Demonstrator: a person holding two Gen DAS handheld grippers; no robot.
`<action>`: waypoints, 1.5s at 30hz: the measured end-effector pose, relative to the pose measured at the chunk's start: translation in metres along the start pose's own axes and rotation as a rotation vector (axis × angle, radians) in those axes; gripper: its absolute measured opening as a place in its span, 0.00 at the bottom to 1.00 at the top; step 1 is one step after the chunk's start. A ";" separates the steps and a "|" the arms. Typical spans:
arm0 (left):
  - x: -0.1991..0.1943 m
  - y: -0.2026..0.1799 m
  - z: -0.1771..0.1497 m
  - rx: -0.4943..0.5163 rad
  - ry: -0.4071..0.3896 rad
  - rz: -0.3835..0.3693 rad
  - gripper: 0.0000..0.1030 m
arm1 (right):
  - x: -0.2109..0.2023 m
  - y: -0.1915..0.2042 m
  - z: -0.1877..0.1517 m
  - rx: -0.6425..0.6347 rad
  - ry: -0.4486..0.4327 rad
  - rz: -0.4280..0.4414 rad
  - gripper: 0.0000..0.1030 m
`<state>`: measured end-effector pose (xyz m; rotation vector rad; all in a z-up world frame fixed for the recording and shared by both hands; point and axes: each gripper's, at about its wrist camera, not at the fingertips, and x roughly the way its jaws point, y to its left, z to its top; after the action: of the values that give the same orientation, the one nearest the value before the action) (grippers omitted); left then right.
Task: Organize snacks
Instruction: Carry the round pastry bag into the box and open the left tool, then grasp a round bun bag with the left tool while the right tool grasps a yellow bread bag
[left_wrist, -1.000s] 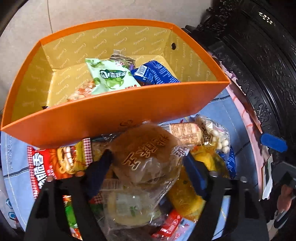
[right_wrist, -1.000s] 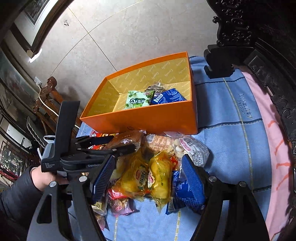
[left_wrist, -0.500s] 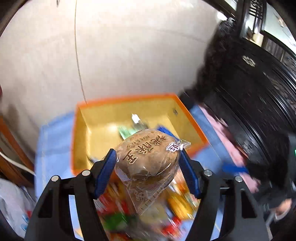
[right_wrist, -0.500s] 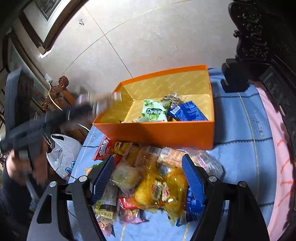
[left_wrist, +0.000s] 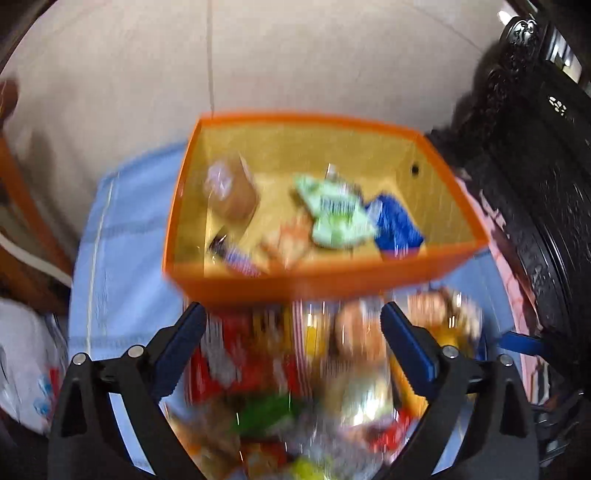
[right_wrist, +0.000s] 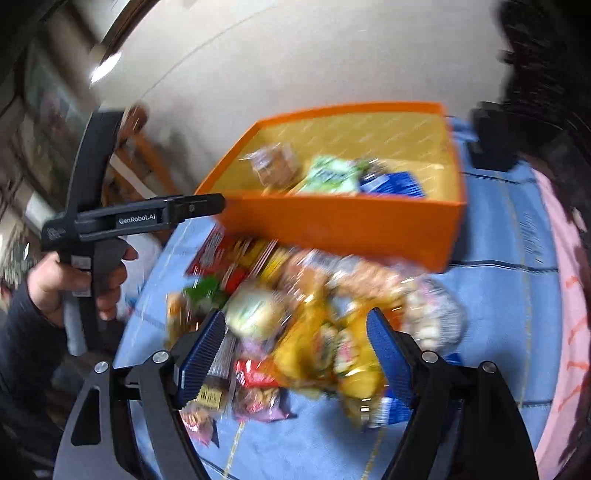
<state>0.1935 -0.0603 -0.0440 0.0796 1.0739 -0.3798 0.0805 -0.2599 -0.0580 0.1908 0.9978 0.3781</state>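
Blue striped cloth (right_wrist: 498, 295) over a counter, pale tiled floor (left_wrist: 295, 55) behind, dark carved furniture (left_wrist: 535, 166) at the right edge. Orange box (left_wrist: 314, 282) with a yellow lining standing at the far side of the cloth. Inside it: a brown bun in clear wrap (left_wrist: 232, 192) toward the left wall, a green packet (left_wrist: 332, 214) and a blue packet (left_wrist: 397, 225) toward the right. Loose pile of snack packets (right_wrist: 306, 314) just in front of the box, much blurred. Left tongs (left_wrist: 293, 350) above the pile near the box's front wall, spread wide and opening, nothing between the pads. Right tongs (right_wrist: 295, 354) over the yellow packets (right_wrist: 332, 354), opening, pads apart and pinching nothing. Hand (right_wrist: 74, 284) in a dark sleeve gripping the left tool's handle.
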 end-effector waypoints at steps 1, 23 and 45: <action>0.000 0.001 -0.008 -0.006 0.015 0.001 0.90 | 0.009 0.007 -0.002 -0.023 0.029 0.002 0.75; 0.012 -0.003 -0.066 -0.054 0.152 0.046 0.93 | 0.077 0.023 -0.024 -0.093 0.195 -0.267 0.64; 0.072 -0.068 -0.062 0.092 0.233 0.021 0.57 | -0.011 -0.023 -0.012 0.142 0.007 -0.135 0.38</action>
<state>0.1483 -0.1277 -0.1282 0.2211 1.2847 -0.4076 0.0701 -0.2855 -0.0638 0.2486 1.0392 0.1848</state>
